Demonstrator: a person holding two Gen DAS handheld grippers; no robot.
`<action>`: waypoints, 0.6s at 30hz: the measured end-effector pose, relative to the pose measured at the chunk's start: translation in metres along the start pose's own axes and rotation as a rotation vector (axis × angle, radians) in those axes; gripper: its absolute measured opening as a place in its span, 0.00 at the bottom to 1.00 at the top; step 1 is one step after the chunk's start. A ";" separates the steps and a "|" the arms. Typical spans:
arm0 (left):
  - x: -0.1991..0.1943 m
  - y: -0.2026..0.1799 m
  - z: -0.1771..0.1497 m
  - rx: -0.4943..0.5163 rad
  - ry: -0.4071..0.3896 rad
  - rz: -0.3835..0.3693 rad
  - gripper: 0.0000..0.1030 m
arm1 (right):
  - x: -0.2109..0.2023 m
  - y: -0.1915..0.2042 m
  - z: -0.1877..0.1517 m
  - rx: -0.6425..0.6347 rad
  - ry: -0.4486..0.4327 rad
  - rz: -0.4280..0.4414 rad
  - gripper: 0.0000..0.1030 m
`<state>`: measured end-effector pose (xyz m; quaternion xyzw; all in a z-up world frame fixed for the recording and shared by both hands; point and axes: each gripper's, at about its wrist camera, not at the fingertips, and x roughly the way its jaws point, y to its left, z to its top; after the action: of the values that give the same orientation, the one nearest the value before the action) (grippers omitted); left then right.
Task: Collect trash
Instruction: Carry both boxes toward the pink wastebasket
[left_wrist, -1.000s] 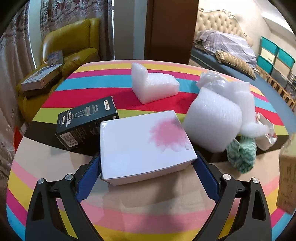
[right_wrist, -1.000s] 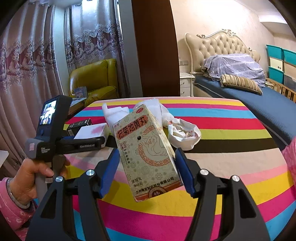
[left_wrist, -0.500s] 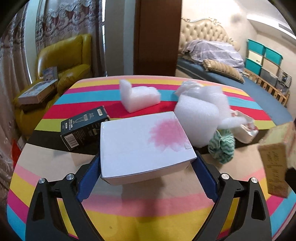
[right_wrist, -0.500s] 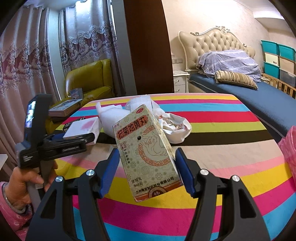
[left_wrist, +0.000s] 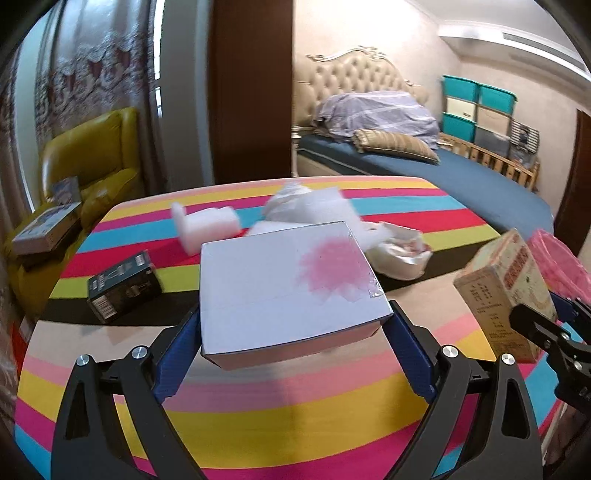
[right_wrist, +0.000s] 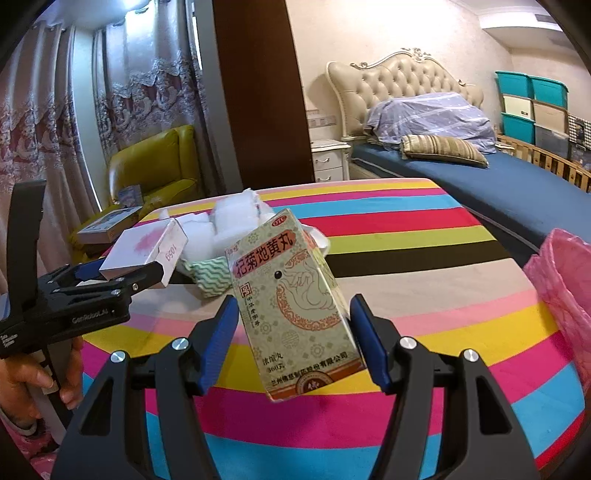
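Observation:
My left gripper (left_wrist: 291, 325) is shut on a white box with a pink flower print (left_wrist: 288, 280) and holds it above the striped table (left_wrist: 295, 424). The box also shows in the right wrist view (right_wrist: 144, 254). My right gripper (right_wrist: 293, 321) is shut on a beige medicine box with Chinese print (right_wrist: 291, 299), tilted, above the table; it shows at the right of the left wrist view (left_wrist: 506, 284). A pink trash bag (right_wrist: 561, 284) hangs at the table's right edge.
On the table lie a black box (left_wrist: 122, 291), white foam pieces (left_wrist: 207, 225), bubble wrap (left_wrist: 306, 206), a white bag with scraps (left_wrist: 399, 254) and a green-white cloth (right_wrist: 210, 273). A yellow armchair (left_wrist: 88, 162) stands left, a bed (left_wrist: 443, 177) behind.
Both grippers have lifted their boxes higher and drawn back from the table. The views have swung right, and the pink bag has come into view.

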<state>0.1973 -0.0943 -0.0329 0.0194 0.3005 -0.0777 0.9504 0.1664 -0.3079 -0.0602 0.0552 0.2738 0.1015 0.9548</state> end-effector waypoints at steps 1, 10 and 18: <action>0.000 -0.007 0.001 0.016 -0.002 -0.010 0.85 | -0.001 -0.004 -0.001 0.004 -0.001 -0.006 0.59; 0.007 -0.043 0.002 0.079 -0.007 -0.077 0.85 | -0.013 -0.033 -0.005 0.035 -0.017 -0.083 0.59; 0.007 -0.078 0.007 0.136 -0.021 -0.152 0.85 | -0.025 -0.064 -0.011 0.070 -0.031 -0.157 0.59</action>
<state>0.1942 -0.1733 -0.0300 0.0602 0.2850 -0.1700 0.9414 0.1500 -0.3751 -0.0671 0.0686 0.2660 0.0158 0.9614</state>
